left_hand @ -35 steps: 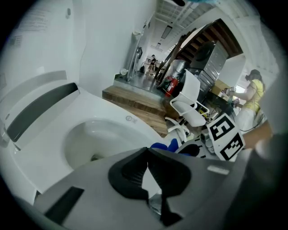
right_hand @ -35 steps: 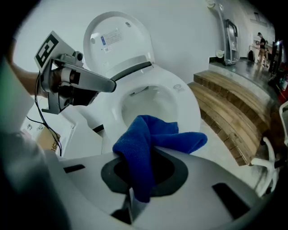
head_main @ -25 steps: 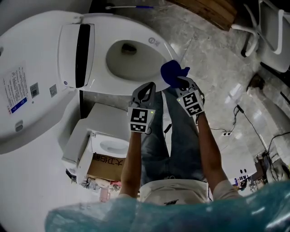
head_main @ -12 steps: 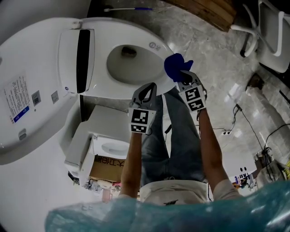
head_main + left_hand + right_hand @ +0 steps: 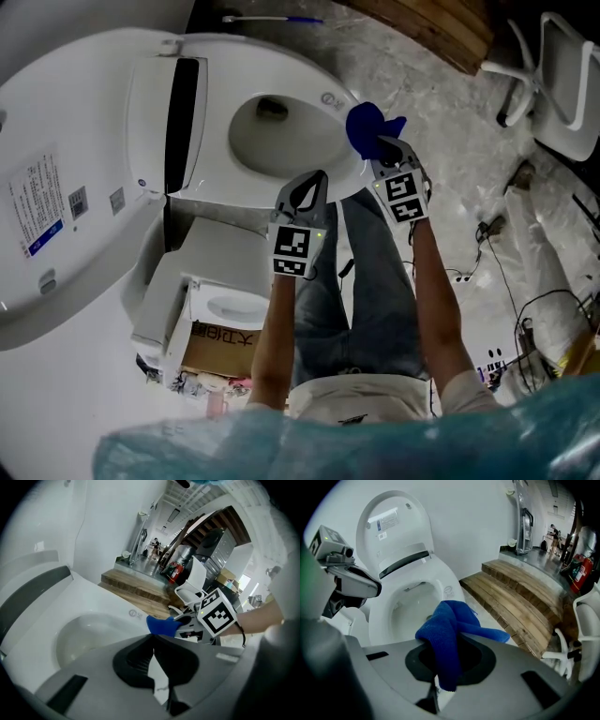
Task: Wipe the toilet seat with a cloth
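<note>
Reaching out over the person's jeans-clad legs (image 5: 370,281), both bare forearms run nearly parallel toward the toilet. The right gripper (image 5: 380,147) is stretched farther and angled toward the front end of the toilet seat (image 5: 214,183). Its jaws are clamped on a blue cloth (image 5: 366,127), which bunches up ahead of the tips and hangs in a fold between them. The cloth sits at the seat's front rim, beside the round logo; whether it presses on the rim cannot be told. The left gripper (image 5: 312,180) is held just short of the seat's near edge, beside the right one and a little behind it. Its jaws are pressed together at the tips with nothing between them.

The raised lid (image 5: 66,187) leans back at the seat's hinge end, with printed labels on its inner face. A dark strip runs across the seat near the hinge, and the bowl is open in the middle. The floor (image 5: 450,122) is pale mottled stone. A wooden step (image 5: 431,23) lies beyond the toilet's front end, and a white chair (image 5: 562,66) stands past that. A cardboard box (image 5: 220,342) sits beside the person's legs.
</note>
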Motion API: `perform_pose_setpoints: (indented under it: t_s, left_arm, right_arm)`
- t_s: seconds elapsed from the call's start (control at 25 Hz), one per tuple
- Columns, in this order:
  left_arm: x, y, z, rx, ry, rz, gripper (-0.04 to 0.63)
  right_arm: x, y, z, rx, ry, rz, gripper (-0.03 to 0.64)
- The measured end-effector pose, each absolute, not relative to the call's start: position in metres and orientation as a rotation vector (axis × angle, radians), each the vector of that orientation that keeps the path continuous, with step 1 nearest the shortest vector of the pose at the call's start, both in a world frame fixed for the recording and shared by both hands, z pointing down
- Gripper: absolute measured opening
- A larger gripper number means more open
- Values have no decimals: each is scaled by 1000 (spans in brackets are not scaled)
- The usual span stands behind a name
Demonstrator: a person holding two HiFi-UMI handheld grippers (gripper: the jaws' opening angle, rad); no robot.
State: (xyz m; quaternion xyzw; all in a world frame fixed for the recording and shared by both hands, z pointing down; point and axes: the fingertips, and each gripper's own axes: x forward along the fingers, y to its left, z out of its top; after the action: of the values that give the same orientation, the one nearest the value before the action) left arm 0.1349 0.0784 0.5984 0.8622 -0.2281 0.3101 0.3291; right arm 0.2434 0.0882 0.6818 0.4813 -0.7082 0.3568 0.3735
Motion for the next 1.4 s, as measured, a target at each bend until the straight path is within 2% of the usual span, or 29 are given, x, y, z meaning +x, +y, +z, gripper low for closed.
perform_pose_setpoints:
  t_s: [1.4]
  left_arm:
    - [111, 5, 588, 2228, -755, 674, 11]
  right_arm:
    - [207, -18, 676, 1166, -1809, 728, 26]
